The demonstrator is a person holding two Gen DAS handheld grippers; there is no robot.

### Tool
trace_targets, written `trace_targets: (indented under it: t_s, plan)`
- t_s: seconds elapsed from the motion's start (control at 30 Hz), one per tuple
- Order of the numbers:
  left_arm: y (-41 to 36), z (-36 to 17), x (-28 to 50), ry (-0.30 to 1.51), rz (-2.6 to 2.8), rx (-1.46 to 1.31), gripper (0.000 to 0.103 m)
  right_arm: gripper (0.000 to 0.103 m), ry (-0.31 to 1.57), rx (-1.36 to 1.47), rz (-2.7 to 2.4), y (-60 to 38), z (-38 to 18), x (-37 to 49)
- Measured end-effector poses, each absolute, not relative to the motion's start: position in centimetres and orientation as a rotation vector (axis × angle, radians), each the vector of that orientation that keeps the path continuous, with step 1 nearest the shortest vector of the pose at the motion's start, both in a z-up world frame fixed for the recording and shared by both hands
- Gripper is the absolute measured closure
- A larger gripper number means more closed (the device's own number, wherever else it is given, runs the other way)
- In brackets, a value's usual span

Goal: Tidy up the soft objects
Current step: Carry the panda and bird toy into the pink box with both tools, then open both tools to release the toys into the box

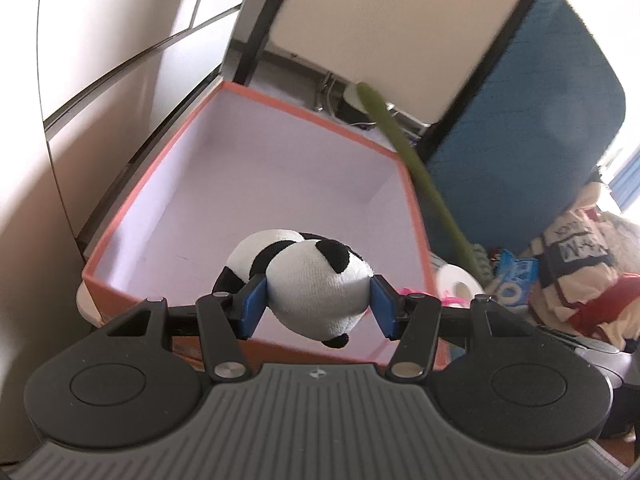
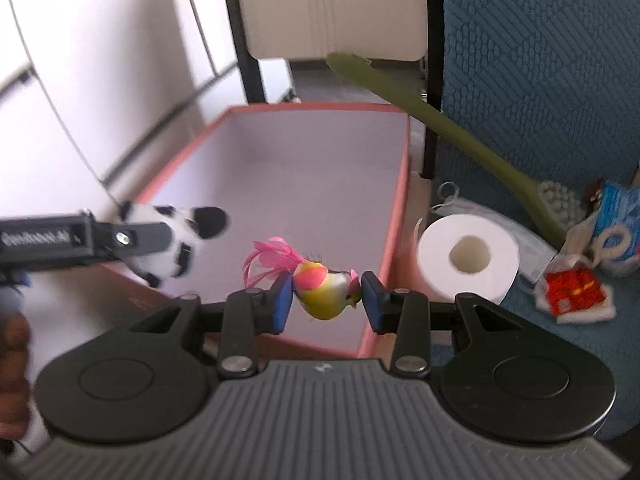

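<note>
My left gripper (image 1: 318, 304) is shut on a black and white plush panda (image 1: 316, 280) and holds it over the near edge of an open orange box (image 1: 132, 200) with a pale lilac inside. My right gripper (image 2: 326, 300) is shut on a small yellow and pink toy bird (image 2: 324, 290) with pink tail feathers, above the same box (image 2: 394, 216) at its near right corner. The left gripper with the panda (image 2: 176, 240) shows at the left of the right wrist view. Nothing lies inside the box.
A toilet paper roll (image 2: 468, 256) stands right of the box. A long green stem (image 2: 440, 124) leans across a blue cushion (image 2: 540, 80). A red pouch (image 2: 572, 290), blue packets (image 2: 616, 232) and more plush items (image 1: 580, 272) lie at the right. White cabinet doors (image 1: 100, 40) stand left.
</note>
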State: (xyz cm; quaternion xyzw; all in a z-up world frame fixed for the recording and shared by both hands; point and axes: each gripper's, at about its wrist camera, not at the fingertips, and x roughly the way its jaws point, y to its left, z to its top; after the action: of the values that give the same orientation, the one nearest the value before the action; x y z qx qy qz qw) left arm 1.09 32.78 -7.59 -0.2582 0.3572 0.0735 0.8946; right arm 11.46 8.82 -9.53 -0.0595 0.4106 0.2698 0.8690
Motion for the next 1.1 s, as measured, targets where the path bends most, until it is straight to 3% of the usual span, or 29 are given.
trace_targets:
  t_s: [0.67, 0.77, 1.1]
  plan:
    - [39.1, -13.2, 8.6, 0.861, 0.221, -0.526, 0.041, 0.059, 0.989, -0.117, 0.586, 12.3, -14.6, 17.6]
    - [39.3, -13.2, 8.4, 0.845, 0.217, -0.552, 0.027, 0.052, 1.002, -0.093, 0.596, 12.2, -14.6, 17.9]
    - [38.0, -11.0, 6.6, 0.792, 0.231, -0.519, 0.026, 0.049, 0.931, -0.07, 0.622, 10.6, -12.0, 16.1]
